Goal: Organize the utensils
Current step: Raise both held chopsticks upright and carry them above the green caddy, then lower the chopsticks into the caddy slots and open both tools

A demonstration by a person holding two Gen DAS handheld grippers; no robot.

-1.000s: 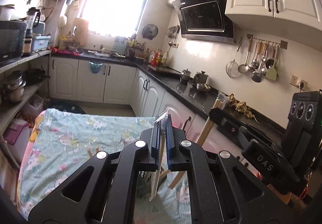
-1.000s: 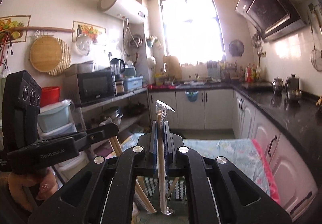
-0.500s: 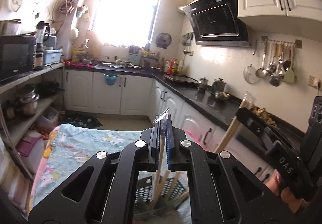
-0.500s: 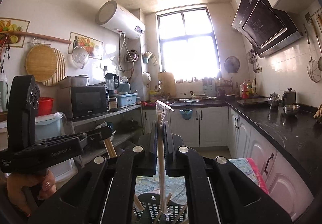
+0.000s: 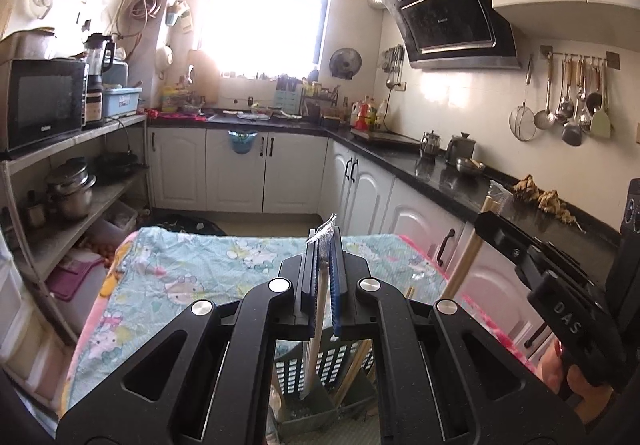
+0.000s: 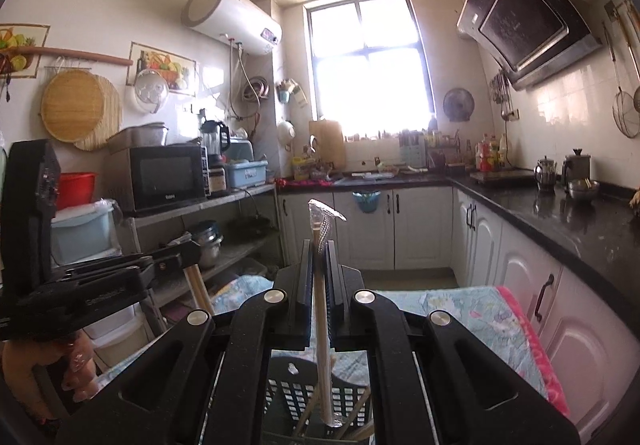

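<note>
My left gripper (image 5: 323, 245) is shut on a plastic-wrapped pair of wooden chopsticks (image 5: 314, 341), held upright with its lower end over a dark perforated utensil basket (image 5: 320, 369). My right gripper (image 6: 319, 249) is shut on another wrapped pair of chopsticks (image 6: 322, 341), upright, its lower end inside the same basket (image 6: 296, 393). Several chopsticks stand in the basket. The right gripper also shows in the left wrist view (image 5: 492, 225); the left gripper also shows in the right wrist view (image 6: 188, 253).
The basket stands on a table with a light-blue cartoon cloth (image 5: 192, 269) with a pink edge (image 6: 532, 341). White cabinets and a black counter (image 5: 440, 177) run along the right. Open shelves with pots (image 5: 72, 189) and a microwave (image 6: 164, 175) stand on the left.
Both grippers have risen and tilted up with their chopsticks still clamped. The basket now shows below both, and the chopstick ends hang at its opening.
</note>
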